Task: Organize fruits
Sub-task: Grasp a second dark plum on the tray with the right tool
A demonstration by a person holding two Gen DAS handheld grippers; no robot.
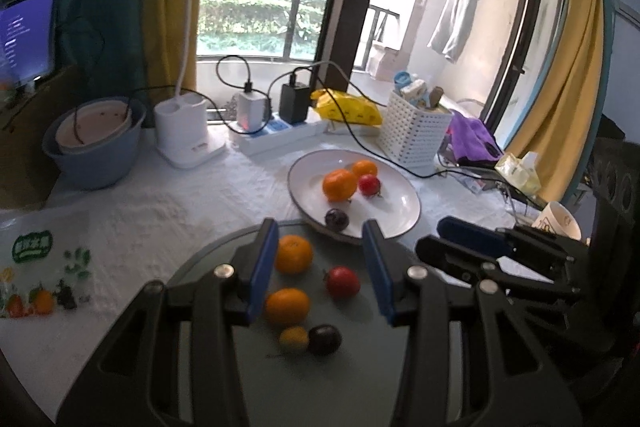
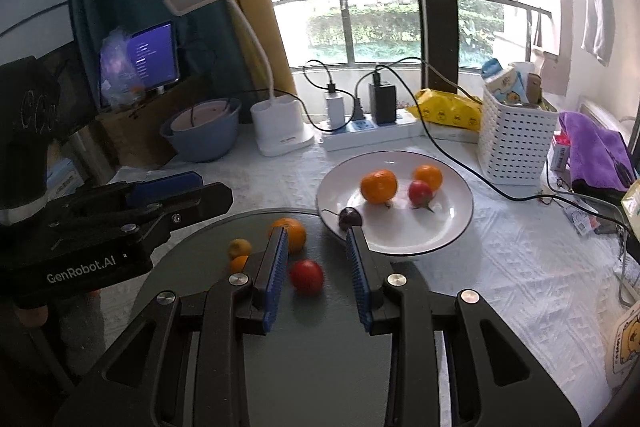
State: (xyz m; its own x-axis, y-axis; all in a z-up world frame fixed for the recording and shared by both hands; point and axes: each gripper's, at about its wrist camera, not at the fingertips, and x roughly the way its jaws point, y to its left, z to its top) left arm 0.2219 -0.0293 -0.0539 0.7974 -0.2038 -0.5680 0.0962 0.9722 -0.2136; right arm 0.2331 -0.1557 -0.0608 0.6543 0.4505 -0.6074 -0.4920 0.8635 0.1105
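Observation:
A white plate (image 1: 396, 219) (image 2: 452, 223) holds two oranges (image 1: 339, 184), a red tomato (image 1: 369, 184) and a dark plum (image 1: 337, 219). A grey round tray (image 1: 360, 331) (image 2: 200, 259) in front holds two oranges (image 1: 293, 254), a red tomato (image 1: 342, 281) (image 2: 306, 277), a small yellow fruit (image 1: 294, 339) and a dark plum (image 1: 324, 339). My left gripper (image 1: 320, 263) hangs open and empty above the tray fruit. My right gripper (image 2: 316, 259) is open and empty, with the tray's tomato between its fingers in view; it also shows from the left wrist (image 1: 472, 247).
A white desk lamp (image 1: 188, 131), a blue bowl (image 1: 94, 147), a power strip (image 1: 280, 135) with chargers and cables, a yellow packet (image 1: 348, 107), a white basket (image 1: 414, 129) and a purple cloth (image 1: 472, 137) line the back. A mug (image 1: 558, 225) stands right.

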